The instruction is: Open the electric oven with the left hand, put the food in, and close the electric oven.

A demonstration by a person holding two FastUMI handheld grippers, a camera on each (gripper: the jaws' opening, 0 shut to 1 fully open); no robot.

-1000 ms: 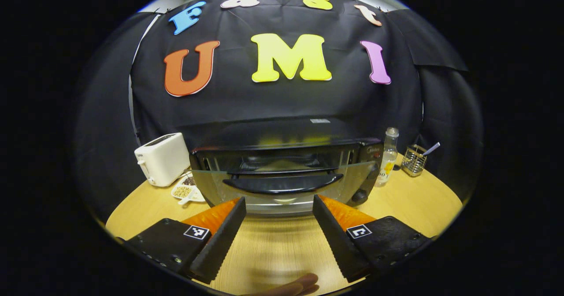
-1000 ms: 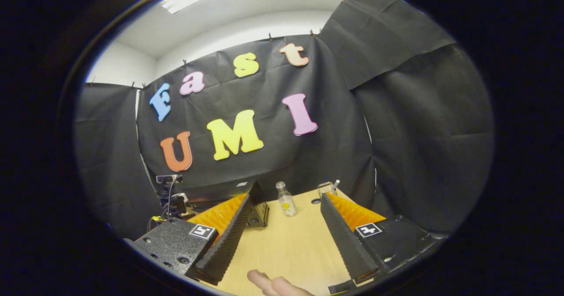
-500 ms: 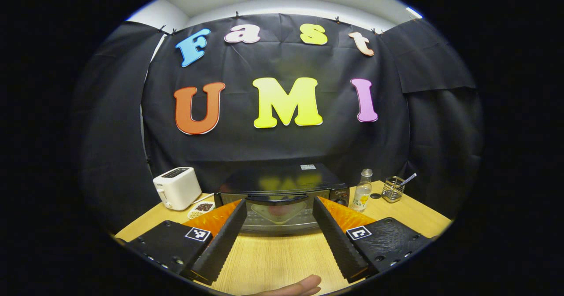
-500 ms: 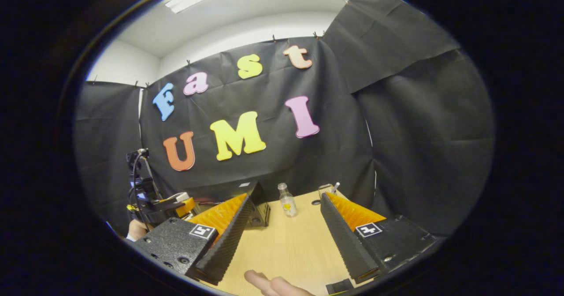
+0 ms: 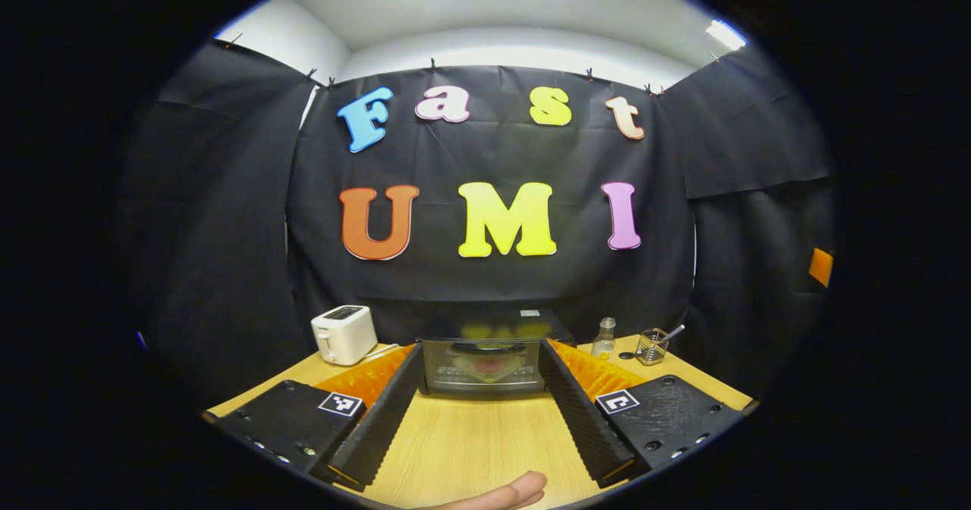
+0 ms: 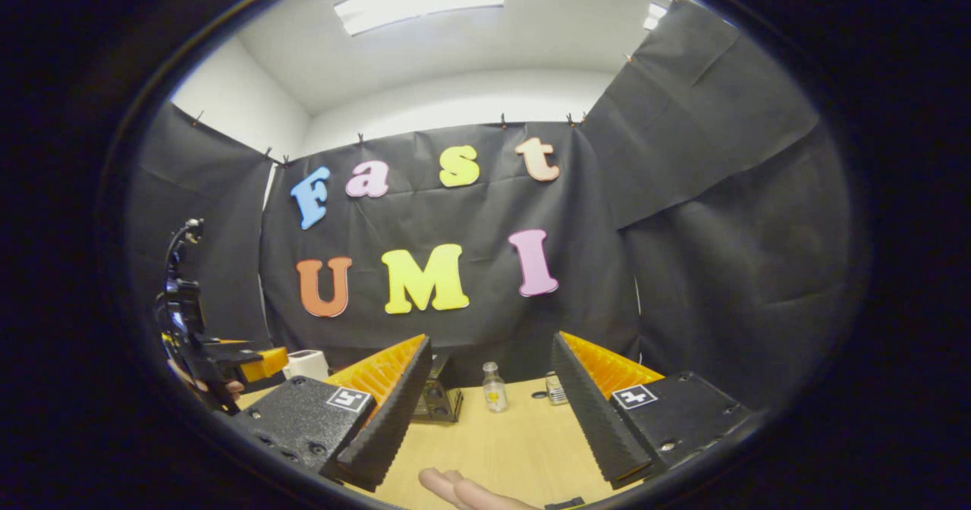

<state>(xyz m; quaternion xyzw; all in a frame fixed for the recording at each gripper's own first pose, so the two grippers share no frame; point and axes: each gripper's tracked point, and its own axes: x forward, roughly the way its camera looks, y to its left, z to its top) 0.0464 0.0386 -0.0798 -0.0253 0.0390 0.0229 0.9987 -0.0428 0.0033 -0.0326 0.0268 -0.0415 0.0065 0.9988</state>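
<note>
Your left gripper: level, wide open, empty, facing the closed oven at the table's back edge.

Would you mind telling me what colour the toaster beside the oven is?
The toaster is white, seen best in the left gripper view, left of the oven.

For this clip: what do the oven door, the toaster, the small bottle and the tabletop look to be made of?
Oven door: seems glass, since the red food inside shows through it.
Toaster: white with a soft sheen, probably plastic.
Bottle: clear, glass or plastic, cannot tell which.
Tabletop: pale wood-grain with a matte finish, likely laminate or wood.
</note>
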